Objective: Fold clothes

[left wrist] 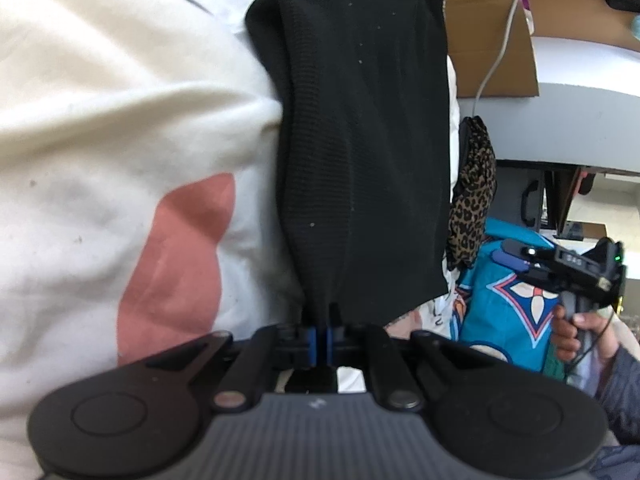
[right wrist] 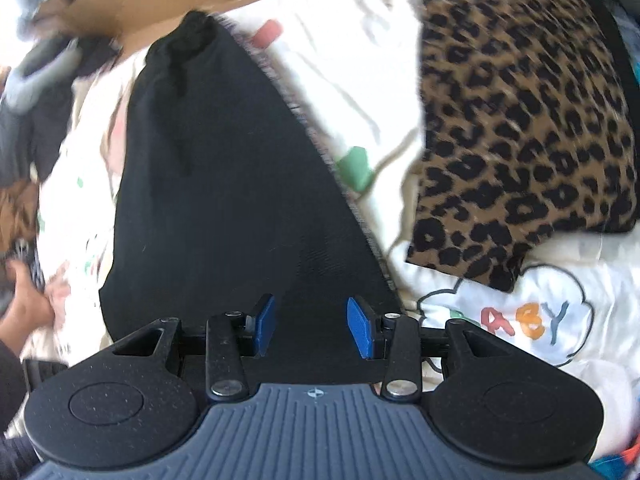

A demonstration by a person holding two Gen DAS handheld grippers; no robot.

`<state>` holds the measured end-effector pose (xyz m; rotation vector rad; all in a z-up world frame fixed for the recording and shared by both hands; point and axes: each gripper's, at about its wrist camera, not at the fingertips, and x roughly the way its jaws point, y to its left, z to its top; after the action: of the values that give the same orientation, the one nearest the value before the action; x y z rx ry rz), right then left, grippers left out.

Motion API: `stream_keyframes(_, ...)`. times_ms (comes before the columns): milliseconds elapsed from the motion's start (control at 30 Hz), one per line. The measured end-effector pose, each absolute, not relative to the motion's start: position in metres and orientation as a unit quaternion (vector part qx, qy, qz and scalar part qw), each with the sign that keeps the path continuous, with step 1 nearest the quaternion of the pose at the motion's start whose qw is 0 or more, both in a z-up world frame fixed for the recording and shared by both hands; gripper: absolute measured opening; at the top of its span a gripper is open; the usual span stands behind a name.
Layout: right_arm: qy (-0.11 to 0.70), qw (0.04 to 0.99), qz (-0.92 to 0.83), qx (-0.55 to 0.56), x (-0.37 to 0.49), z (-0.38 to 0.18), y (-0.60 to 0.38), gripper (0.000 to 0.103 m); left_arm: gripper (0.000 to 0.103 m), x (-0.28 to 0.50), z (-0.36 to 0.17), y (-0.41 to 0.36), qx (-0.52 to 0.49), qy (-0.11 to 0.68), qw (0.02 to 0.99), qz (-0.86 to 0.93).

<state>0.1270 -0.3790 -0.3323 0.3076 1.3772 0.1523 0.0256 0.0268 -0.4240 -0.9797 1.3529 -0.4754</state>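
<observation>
Bottom centre of the left wrist view, the left gripper (left wrist: pixel 322 344) has its blue pads pressed together, pinching the lower corner of the black garment (left wrist: pixel 360 152). That garment is a fine ribbed knit flecked with pale lint, and it runs in a long dark panel from the pads toward the top of the frame. To its left, filling most of that side, lies a cream blanket (left wrist: pixel 100 128), soft and creased, printed with a dusty pink blob low down and an orange shape at the top edge. Lower right in this view, a hand (left wrist: pixel 576 332) grips the handle of the right gripper (left wrist: pixel 516 258), which hovers over a teal patterned cloth (left wrist: pixel 508 308). Above that hangs a strip of leopard-print fabric (left wrist: pixel 472 200), and farther up sits a brown cardboard box (left wrist: pixel 492 40) with a white cable (left wrist: pixel 500 48) trailing across it.

Over to the right wrist view: the blue pads (right wrist: pixel 364 328) are spread wide at bottom centre, gripping nothing, with the black garment lying flat under them and tapering to a bunched end at the upper left. The leopard-print fabric fills the upper right as a blurred block on the cream blanket, which shows a cloud outline with coloured letters at the right. The cardboard spans the top edge. At the left edge, the person's other hand (right wrist: pixel 28 296) is visible.
</observation>
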Motion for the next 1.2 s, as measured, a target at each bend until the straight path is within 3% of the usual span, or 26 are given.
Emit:
stream_keyframes(500,0.625,0.76,0.073,0.163,0.103,-0.411,-0.415,0.046,0.005,0.023,-0.414,0.034,-0.417,0.602,0.656,-0.181)
stream_keyframes(833,0.633,0.76,0.085,0.122,0.106,-0.424,-0.401,0.046,0.005,0.017,-0.418,0.032,-0.427,0.602,0.657,-0.157)
stream_keyframes(933,0.637,0.76,0.07,0.105,0.107,-0.423,-0.392,0.032,0.005,0.017,-0.418,0.03,-0.428,0.605,0.656,-0.144)
stream_keyframes(1000,0.639,0.76,0.063,0.1,0.107,-0.421,-0.387,0.015,0.005,0.018,-0.418,0.027,-0.427,0.609,0.655,-0.132)
stream_keyframes(1067,0.641,0.759,0.06,0.1,0.108,-0.42,-0.383,0.009,0.005,0.019,-0.415,0.022,-0.422,0.612,0.658,-0.119)
stream_keyframes(1200,0.643,0.756,0.055,0.108,0.109,-0.413,-0.384,0.008,0.005,0.019,-0.407,0.016,-0.413,0.613,0.665,-0.107)
